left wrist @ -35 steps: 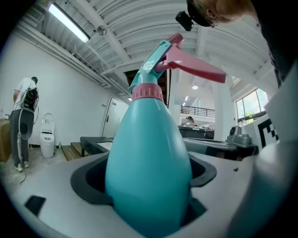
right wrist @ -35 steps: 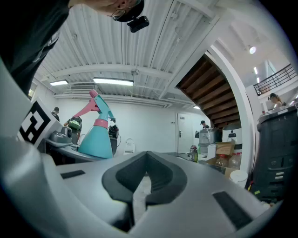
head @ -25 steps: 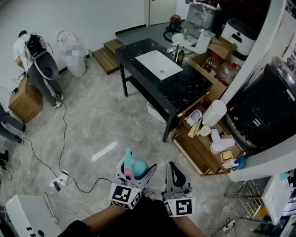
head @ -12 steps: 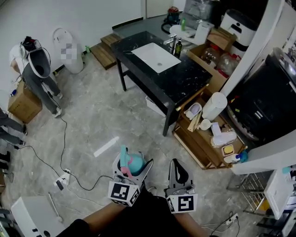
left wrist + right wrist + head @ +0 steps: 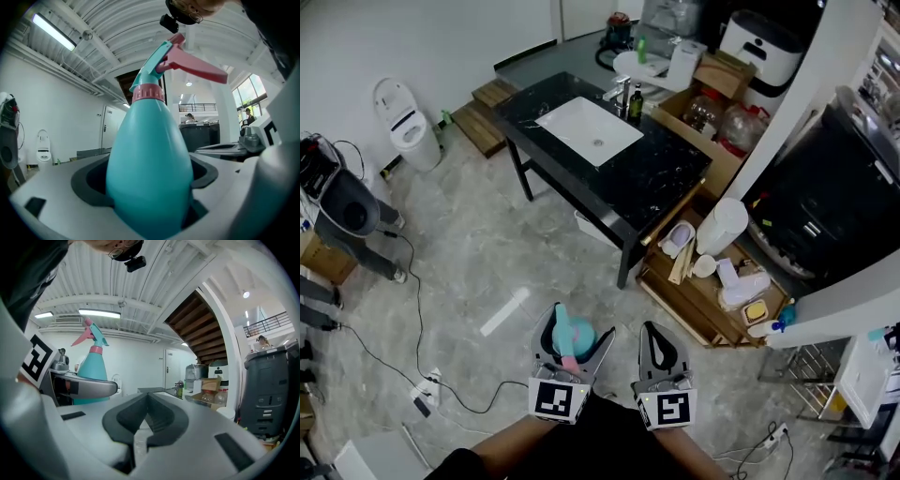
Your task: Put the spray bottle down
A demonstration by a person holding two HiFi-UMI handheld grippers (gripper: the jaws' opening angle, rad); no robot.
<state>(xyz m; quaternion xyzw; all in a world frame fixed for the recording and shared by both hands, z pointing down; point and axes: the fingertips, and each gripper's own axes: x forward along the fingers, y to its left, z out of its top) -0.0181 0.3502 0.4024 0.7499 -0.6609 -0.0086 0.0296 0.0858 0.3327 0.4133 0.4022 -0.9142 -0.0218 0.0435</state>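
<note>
My left fingers (image 5: pixel 51 187) clamp the spray bottle (image 5: pixel 150 178), long axis upright. The black surface (image 5: pixel 656 183) lies well ahead, rightward (right fingers (image 5: pixel 126 420) together, empty).

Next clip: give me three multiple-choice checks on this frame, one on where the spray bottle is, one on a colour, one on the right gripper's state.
1. Where is the spray bottle?
A. in the white sink
B. between the left gripper's jaws
C. lying on the floor

2. What colour is its trigger?
A. yellow
B. black
C. pink

3. How do the right gripper's jaws stand?
A. together, on nothing
B. wide apart
C. clamped on a cloth

Answers: 1 B, the left gripper view shows the teal body wedged between the jaws; 2 C, the lever above the teal body is pink; 3 A, the right gripper view shows its jaws meeting with nothing between them.
</note>
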